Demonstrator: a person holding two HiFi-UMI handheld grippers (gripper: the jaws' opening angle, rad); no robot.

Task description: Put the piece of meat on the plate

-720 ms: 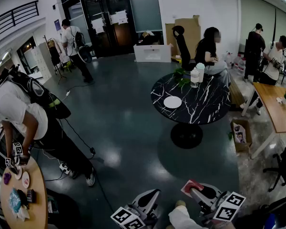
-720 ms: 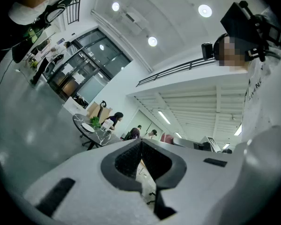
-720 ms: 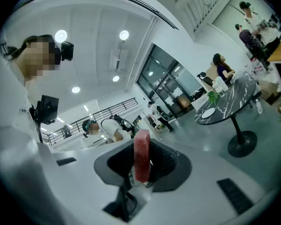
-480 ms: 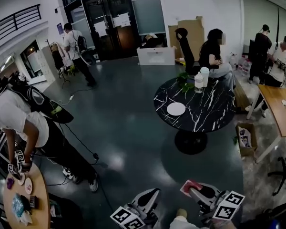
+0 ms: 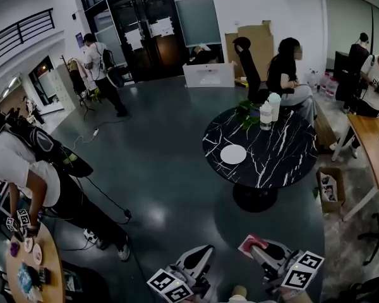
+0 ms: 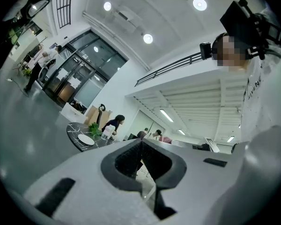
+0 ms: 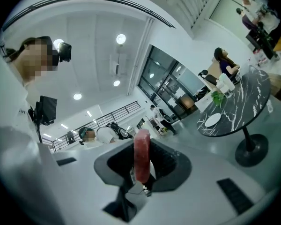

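Partly hidden meat [image 5: 248, 245], right tool [image 5: 259, 252] cropped below

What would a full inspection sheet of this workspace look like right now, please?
Surface: round black marble table, standing across the dark floor from both grippers.
Job's things: piece of meat between the right gripper's jaws; white plate empty on the table.
Clutter: plant and pale containers at the table's far edge.
Grippers: right gripper shut on the meat; left gripper with jaws together, nothing between them.
Cables: cable trailing on the floor beside the bending person.
Surroundings: seated person behind the table; cardboard box on the floor beside it.
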